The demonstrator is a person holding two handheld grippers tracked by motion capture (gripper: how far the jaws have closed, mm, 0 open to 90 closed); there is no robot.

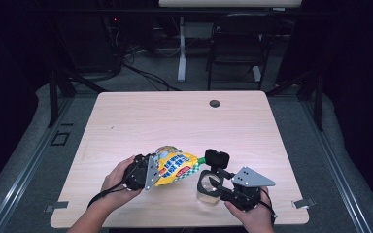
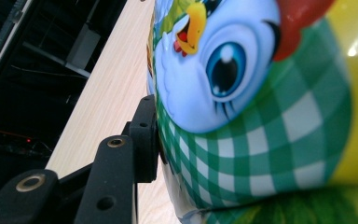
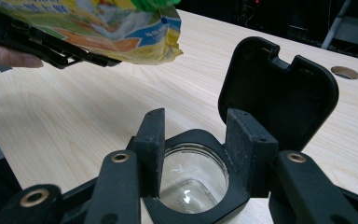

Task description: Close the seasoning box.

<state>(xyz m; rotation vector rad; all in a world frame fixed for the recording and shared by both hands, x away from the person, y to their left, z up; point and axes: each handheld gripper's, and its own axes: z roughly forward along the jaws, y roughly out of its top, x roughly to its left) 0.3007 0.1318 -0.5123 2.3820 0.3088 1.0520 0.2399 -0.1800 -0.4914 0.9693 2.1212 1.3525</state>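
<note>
Snack bag (image 1: 174, 166) clamped in left gripper (image 1: 151, 171), right gripper (image 1: 212, 182) clasping jar (image 3: 193, 176)

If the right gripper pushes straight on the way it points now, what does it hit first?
Probably the container's raised black lid, directly beyond the jaws clamped on the clear container. Past it, bare table.

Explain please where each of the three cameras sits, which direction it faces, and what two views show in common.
High view: above the person's side, facing forward and down at the table; hands and both grippers show.
Left gripper view: rides the left gripper, facing the snack bag against its jaw.
Right gripper view: rides the right gripper, facing the open-lidded glass jar between its jaws.
Shared: high and right gripper views both show jar and bag.
</note>
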